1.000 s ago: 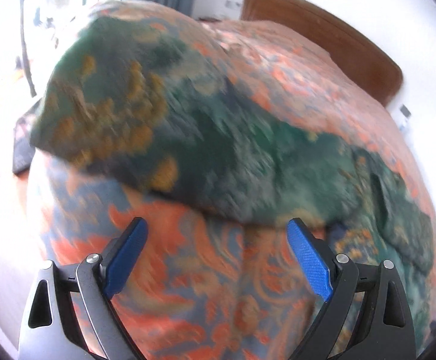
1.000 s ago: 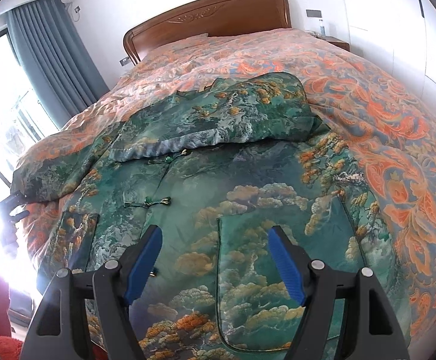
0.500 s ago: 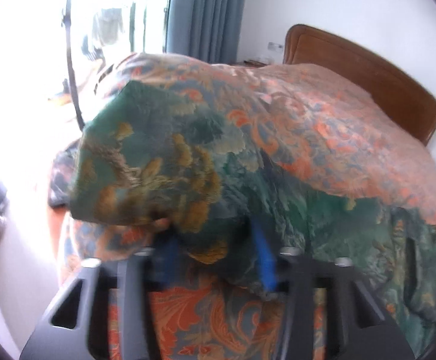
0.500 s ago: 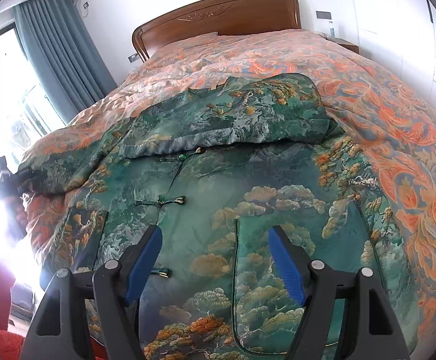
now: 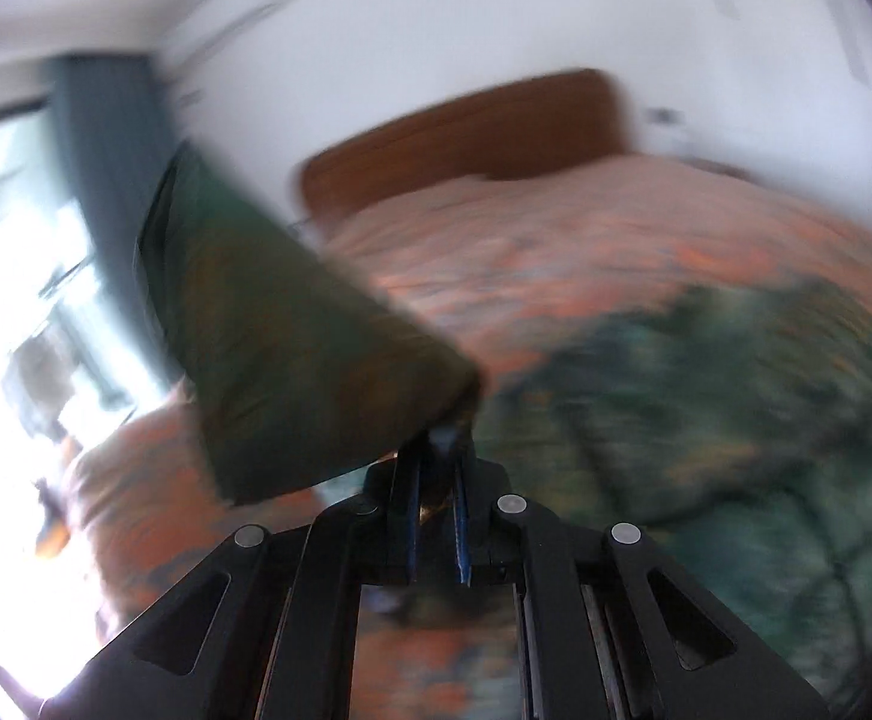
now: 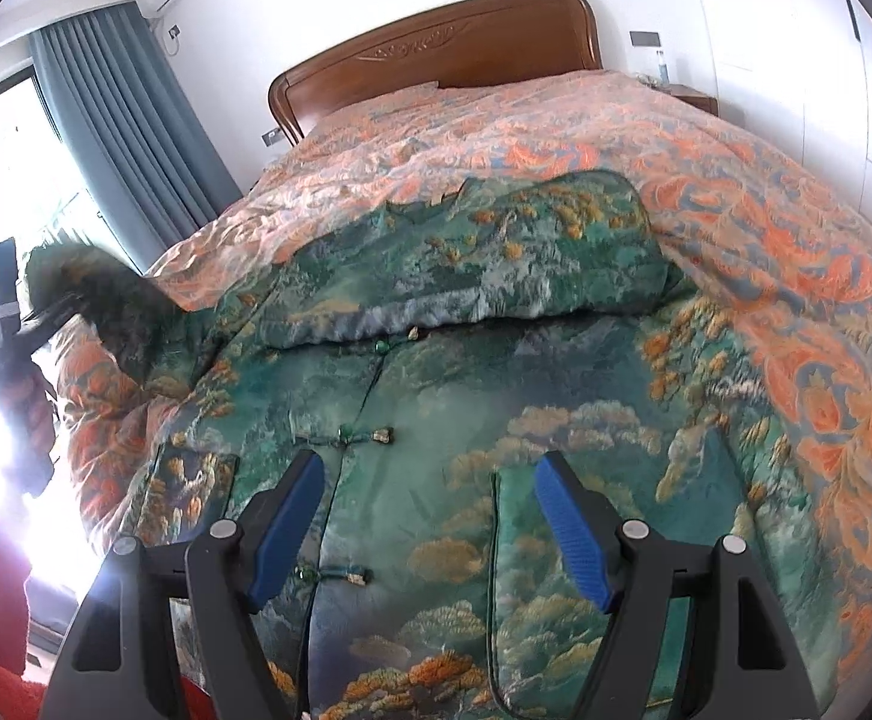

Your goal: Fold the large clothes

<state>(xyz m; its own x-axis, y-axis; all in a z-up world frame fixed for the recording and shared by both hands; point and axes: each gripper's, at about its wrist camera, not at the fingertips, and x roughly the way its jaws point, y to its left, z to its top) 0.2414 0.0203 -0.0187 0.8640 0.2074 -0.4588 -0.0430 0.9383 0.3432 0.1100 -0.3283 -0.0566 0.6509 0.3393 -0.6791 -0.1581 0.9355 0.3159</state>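
Note:
A large green jacket (image 6: pixel 496 396) with a landscape print and knot buttons lies spread on the bed. One sleeve (image 6: pixel 496 258) is folded across its chest. My right gripper (image 6: pixel 429 498) is open and empty, hovering over the jacket's lower front. My left gripper (image 5: pixel 439 450) is shut on the other sleeve (image 5: pixel 291 336) and holds it lifted off the bed; this view is blurred. That raised sleeve also shows at the far left of the right wrist view (image 6: pixel 105 300).
The bed has an orange and blue patterned cover (image 6: pixel 796 240) and a wooden headboard (image 6: pixel 436 54). A bright window with blue-grey curtains (image 6: pixel 123 126) is to the left. A nightstand (image 6: pixel 688 99) stands at the far right.
My left gripper closed on the jacket's sleeve and lifted it, swinging toward the jacket's body. My right gripper drifted slightly forward and stayed open.

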